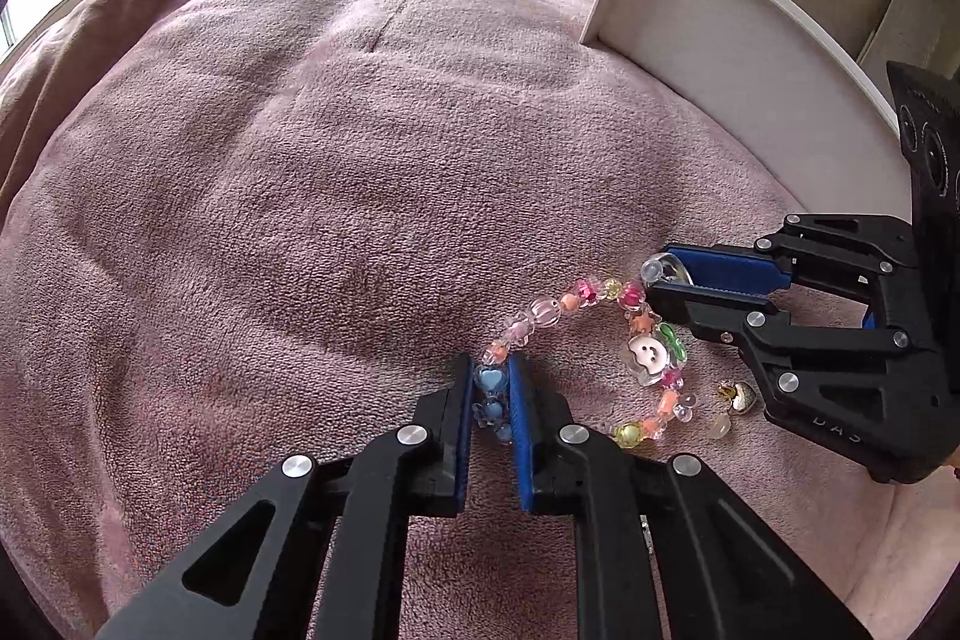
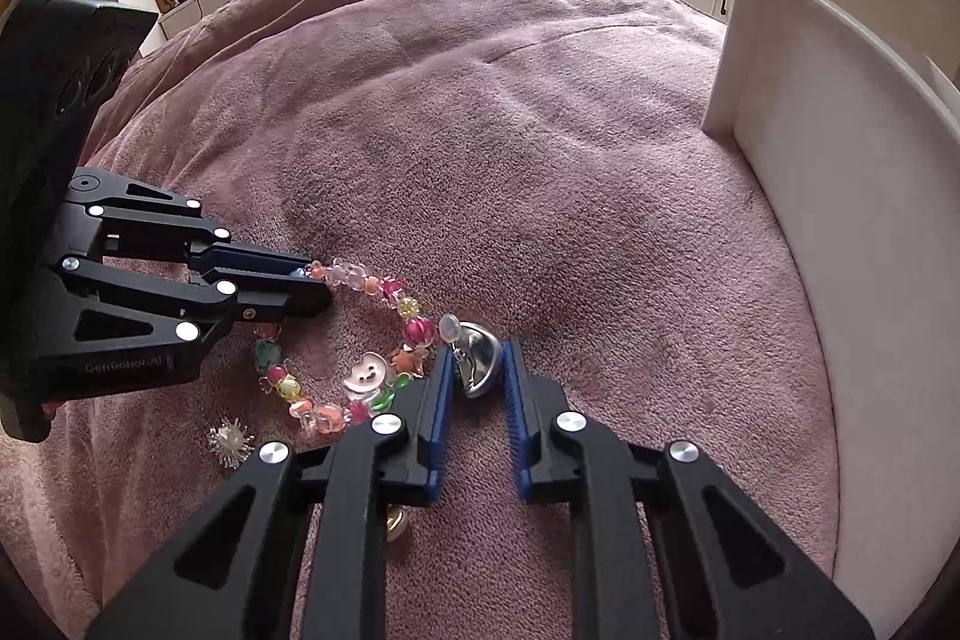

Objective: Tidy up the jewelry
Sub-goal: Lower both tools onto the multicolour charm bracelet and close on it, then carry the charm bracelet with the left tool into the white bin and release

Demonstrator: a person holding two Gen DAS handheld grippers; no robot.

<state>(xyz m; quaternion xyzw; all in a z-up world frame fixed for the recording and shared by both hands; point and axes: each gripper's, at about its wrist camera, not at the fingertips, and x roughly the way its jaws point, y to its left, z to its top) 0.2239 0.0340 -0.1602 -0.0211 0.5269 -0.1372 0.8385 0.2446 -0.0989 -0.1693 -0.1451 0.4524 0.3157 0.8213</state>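
Observation:
A colourful bead bracelet with a white smiley charm lies on the pink blanket; it also shows in the right wrist view. My left gripper is shut on its blue heart beads. My right gripper is closed around a silver heart earring with a clear bead, and shows at the right of the left wrist view. My left gripper shows at the left of the right wrist view. A gold heart earring lies beside the bracelet.
A white open box stands on the blanket at the right, also in the right wrist view. A spiky clear-and-gold piece and a gold piece lie near my right gripper. Cabinets and windows are behind the bed.

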